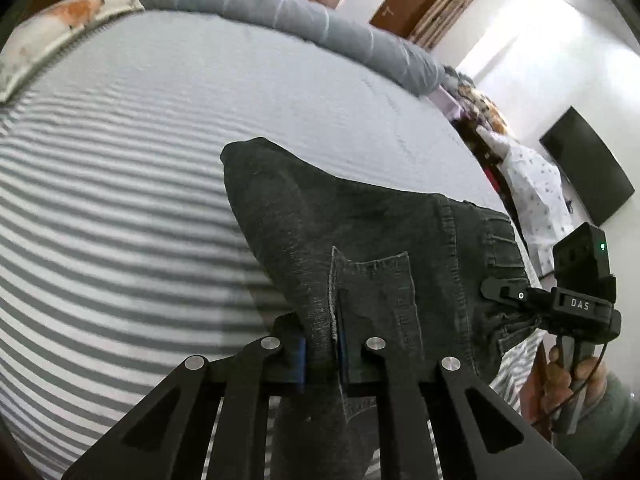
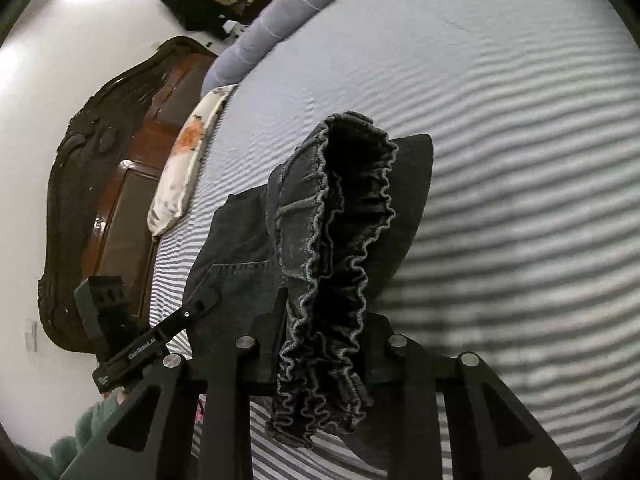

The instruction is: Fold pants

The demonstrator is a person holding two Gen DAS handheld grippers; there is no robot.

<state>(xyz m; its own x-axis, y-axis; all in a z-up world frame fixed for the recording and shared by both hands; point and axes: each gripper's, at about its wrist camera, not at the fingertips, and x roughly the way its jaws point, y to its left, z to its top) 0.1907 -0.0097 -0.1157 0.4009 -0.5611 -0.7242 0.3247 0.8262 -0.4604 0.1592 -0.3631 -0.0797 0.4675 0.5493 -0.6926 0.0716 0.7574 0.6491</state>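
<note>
The dark grey denim pants point(image 1: 360, 240) hang lifted above the striped bed point(image 1: 120, 200), pinched at two places by the two grippers. In the left wrist view the left gripper point(image 1: 322, 354) sits at 6 o'clock, its jaws clamped together on a fold of the denim beside a stitched back pocket point(image 1: 376, 292), with blue pads point(image 1: 300, 354) pressed against the cloth on either side. From there the fabric rises toward 12 o'clock, ending in a rounded corner over the bed, and spreads toward 3 o'clock, where the right gripper point(image 1: 496, 290) grips the seamed edge of the garment, its black body and the person's hand point(image 1: 568, 376) showing below it. In the right wrist view the right gripper point(image 2: 324, 344) is at 6 o'clock with its jaws closed on the gathered elastic waistband point(image 2: 332, 280), which bunches in ruffles and runs upward to 12 o'clock. The rest of the pants falls away behind it, and at 9 o'clock the left gripper point(image 2: 204, 300) shows with its tip on the denim. The bed sheet carries grey and white stripes across both views. A floral pillow point(image 1: 68, 28) lies at 10 o'clock in the left wrist view, a rolled grey blanket point(image 1: 280, 8) runs along the far edge of the bed at 12 o'clock, and a dark carved wooden headboard point(image 2: 92, 160) stands at 9 o'clock in the right wrist view.
</note>
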